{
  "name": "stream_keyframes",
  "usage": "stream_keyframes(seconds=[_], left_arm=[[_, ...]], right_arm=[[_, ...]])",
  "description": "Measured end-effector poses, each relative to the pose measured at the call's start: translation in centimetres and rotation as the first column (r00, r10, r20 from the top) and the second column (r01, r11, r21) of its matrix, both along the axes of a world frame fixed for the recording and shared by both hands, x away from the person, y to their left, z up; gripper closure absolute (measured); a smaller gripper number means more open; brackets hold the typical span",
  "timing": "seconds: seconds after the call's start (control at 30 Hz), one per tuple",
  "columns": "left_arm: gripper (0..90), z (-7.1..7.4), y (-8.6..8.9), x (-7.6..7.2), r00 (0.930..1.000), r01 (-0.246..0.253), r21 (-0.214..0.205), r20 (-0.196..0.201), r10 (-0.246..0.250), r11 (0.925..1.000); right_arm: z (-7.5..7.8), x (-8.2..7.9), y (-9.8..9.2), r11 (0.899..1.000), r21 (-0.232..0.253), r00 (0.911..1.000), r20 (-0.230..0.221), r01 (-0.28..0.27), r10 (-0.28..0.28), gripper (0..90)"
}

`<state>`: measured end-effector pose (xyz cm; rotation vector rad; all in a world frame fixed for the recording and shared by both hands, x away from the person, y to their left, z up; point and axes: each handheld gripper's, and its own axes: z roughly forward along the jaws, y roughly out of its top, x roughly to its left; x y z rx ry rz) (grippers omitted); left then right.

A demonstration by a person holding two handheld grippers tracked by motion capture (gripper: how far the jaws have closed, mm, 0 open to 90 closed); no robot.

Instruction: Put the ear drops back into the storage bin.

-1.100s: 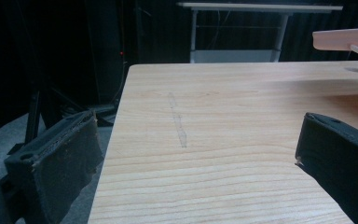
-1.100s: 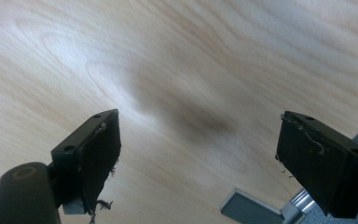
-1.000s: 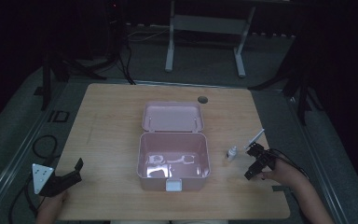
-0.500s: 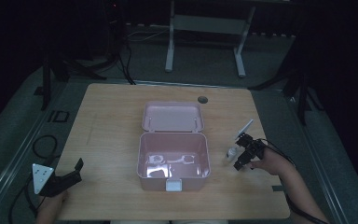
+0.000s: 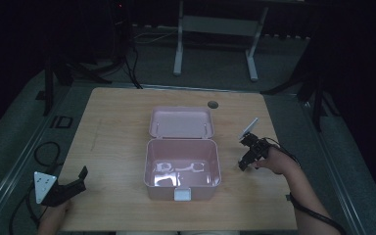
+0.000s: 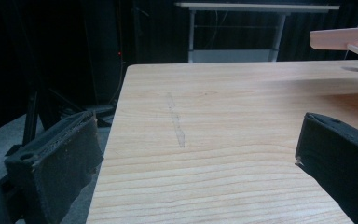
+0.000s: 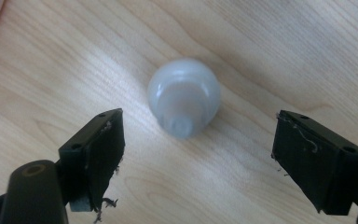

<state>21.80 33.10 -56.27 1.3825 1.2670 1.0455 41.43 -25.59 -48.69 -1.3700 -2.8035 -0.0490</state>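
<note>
A small white dropper-like bottle stands on the wooden table, seen from above in the right gripper view. My right gripper hangs open over it, one jaw on each side, not touching it. In the high view the right gripper is just right of an open pink box and covers the bottle. The box's lid lies folded back, and pale items lie inside. My left gripper rests open at the table's front left corner, nothing between its jaws.
A round hole sits in the table behind the box. The pink lid's edge shows at the upper right of the left gripper view. A white latch is on the box's front. A metal stand is on the floor beyond.
My right gripper has moved left toward the box and tipped down over the white bottle, which now lies beneath it in the high view. The left gripper has stayed put.
</note>
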Motion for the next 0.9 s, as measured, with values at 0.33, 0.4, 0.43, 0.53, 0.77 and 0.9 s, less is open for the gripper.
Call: stream_keyframes(seconds=[0.33,0.4,0.43,0.53,0.77,0.9], left_arm=[[0.4,0.0,0.0,0.0,1.0,0.003,0.001,0.0,-0.003,1.0],[0.4,0.0,0.0,0.0,1.0,0.002,0.001,0.0,-0.002,1.0],[0.4,0.0,0.0,0.0,1.0,0.003,0.002,-0.001,-0.003,1.0],[0.4,0.0,-0.1,0.0,1.0,0.004,0.005,-0.002,-0.004,1.0],[0.4,0.0,-0.1,0.0,1.0,0.005,0.007,-0.002,-0.005,1.0],[0.4,0.0,-0.1,0.0,1.0,0.005,0.01,-0.004,-0.005,0.9999]], right_arm=[[-0.6,1.0,1.0,1.0,-0.004,0.9999,-0.015,0.0,0.0,22.0],[-1.0,1.3,1.3,1.0,-0.003,0.9997,-0.024,-0.001,0.001,23.3],[-1.1,1.4,1.3,1.0,-0.003,0.9994,-0.034,-0.001,0.001,23.7],[-1.6,1.7,1.3,1.0,0.012,0.9978,-0.066,0.009,-0.008,27.7],[-1.5,1.8,1.7,0.999,-0.03,0.9982,-0.042,-0.045,0.044,41.3],[-1.6,1.8,1.9,0.998,-0.031,0.997,-0.054,-0.057,0.055,44.5]])
